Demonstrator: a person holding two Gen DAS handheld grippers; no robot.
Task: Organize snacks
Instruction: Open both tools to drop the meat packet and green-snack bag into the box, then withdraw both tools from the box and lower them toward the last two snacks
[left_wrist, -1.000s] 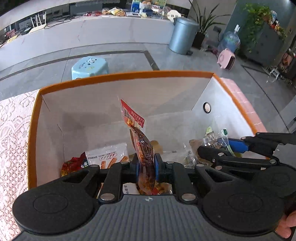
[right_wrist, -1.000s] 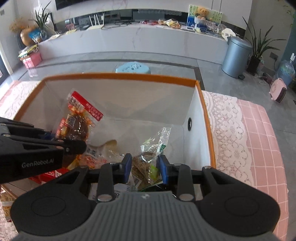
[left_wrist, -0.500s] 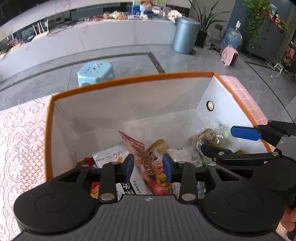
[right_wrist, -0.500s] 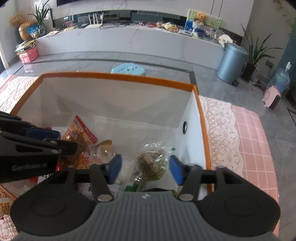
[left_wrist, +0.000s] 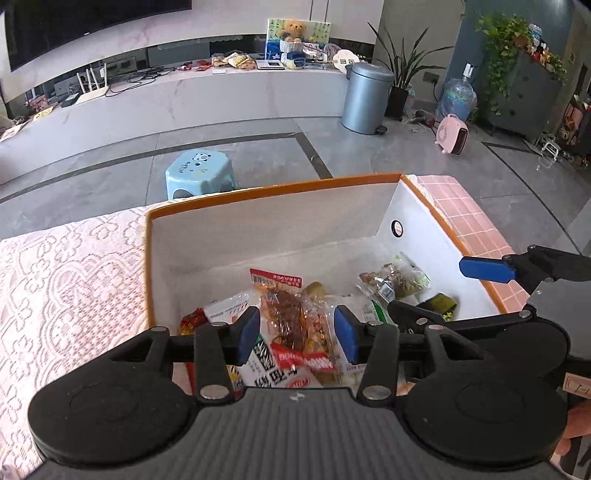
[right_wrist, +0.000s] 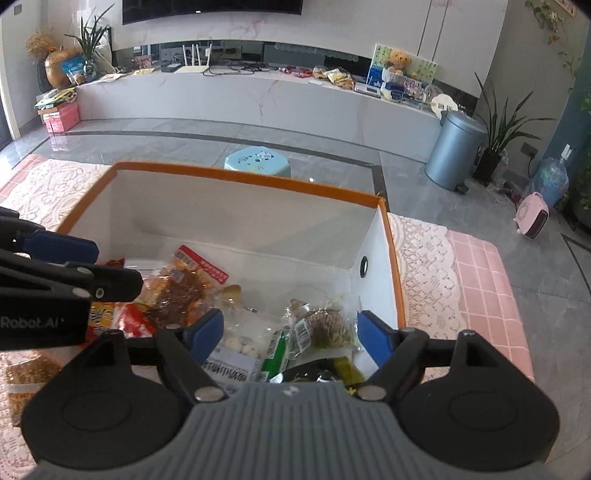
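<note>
Left tool (left_wrist: 297, 334) agape, right tool (right_wrist: 290, 336) wider (both hold nothing) above box (right_wrist: 255, 178).

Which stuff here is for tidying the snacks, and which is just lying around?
For the job:
- orange-rimmed box
- red-topped meat snack
- clear bag of brown snacks
- left gripper, open
- right gripper, open

Just lying about:
- blue stool
- grey bin
- pink heater
- teddy bear
- lace tablecloth
</note>
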